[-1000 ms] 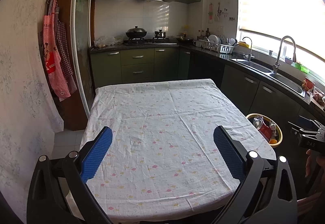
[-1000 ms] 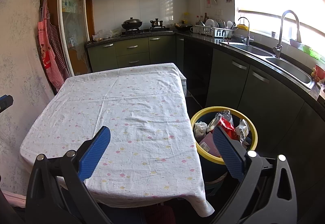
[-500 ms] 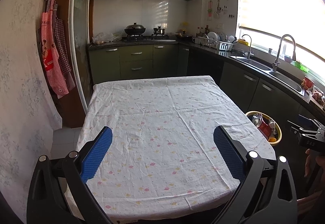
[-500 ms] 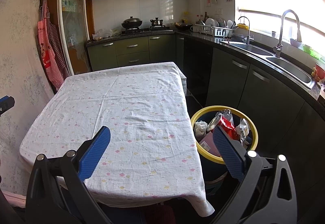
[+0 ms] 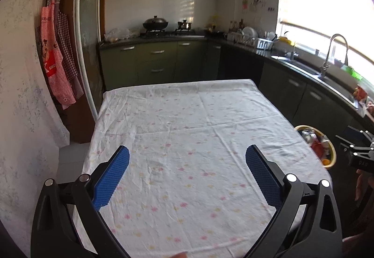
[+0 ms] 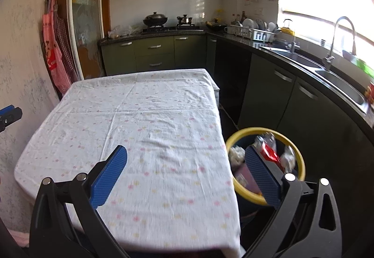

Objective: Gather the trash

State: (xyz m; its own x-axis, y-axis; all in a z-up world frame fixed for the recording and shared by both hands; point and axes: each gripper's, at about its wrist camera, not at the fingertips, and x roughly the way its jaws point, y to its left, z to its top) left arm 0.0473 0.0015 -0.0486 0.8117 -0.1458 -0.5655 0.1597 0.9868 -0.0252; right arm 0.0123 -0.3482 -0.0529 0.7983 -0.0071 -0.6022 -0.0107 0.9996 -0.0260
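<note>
A yellow-rimmed bin [image 6: 298,159] stands on the floor by the table's right side, holding a red wrapper [image 6: 268,154], crumpled white paper [image 6: 236,155] and other trash. In the left wrist view the same bin [image 5: 330,148] shows at the right edge. My left gripper [image 5: 187,157] hangs open over the near half of the table with nothing between its blue pads. My right gripper [image 6: 185,156] is open and empty over the table's near right corner, its right finger [image 6: 261,176] in front of the bin. I see no trash on the tablecloth [image 5: 187,122].
The table [image 6: 140,113] wears a white flowered cloth. Dark green cabinets [image 6: 154,54] and a black counter with sink and tap [image 6: 332,47] run along the back and right. Aprons [image 5: 56,59] hang on the left wall. A hand [image 5: 360,185] holds the other gripper at the right.
Both grippers have pulled back and risen slightly from the table, so it looks smaller and farther. Both stay open and empty. The right wrist view is blurred from motion.
</note>
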